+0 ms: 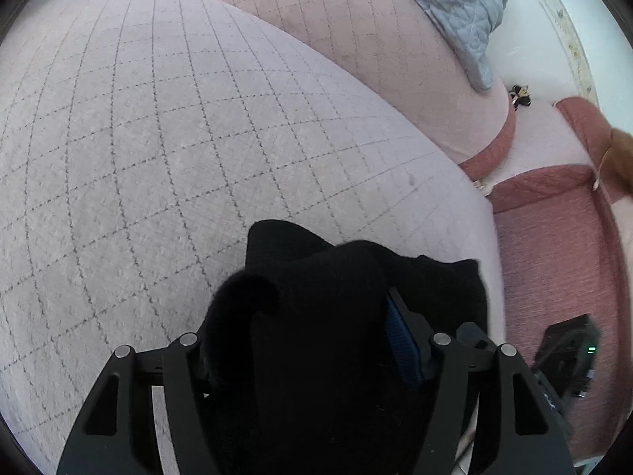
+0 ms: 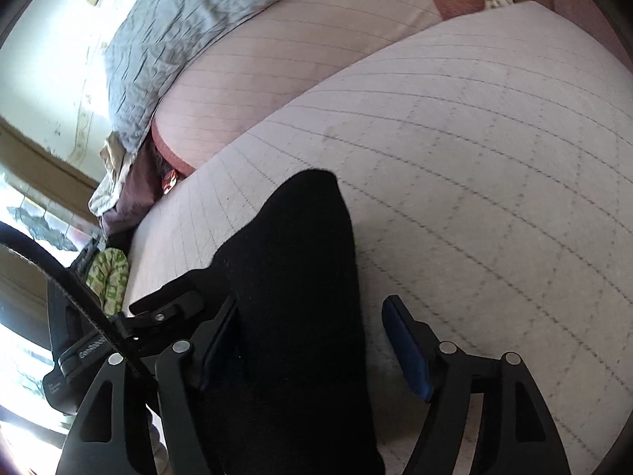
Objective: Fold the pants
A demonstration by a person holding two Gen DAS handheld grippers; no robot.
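Observation:
The black pants fill the lower middle of the left wrist view, bunched between the fingers of my left gripper, whose blue pad shows on the right; the jaws stand wide with cloth heaped over them, so the grip is unclear. In the right wrist view a black pant fold lies over the left finger of my right gripper, which is open; its right blue pad stands apart from the cloth. The pants lie on a pale quilted cushion.
A second pink cushion lies behind, with a grey-blue quilt on it. Red sofa upholstery and a black device are to the right. Keys lie on the armrest. Clothes pile beside the cushion's left edge.

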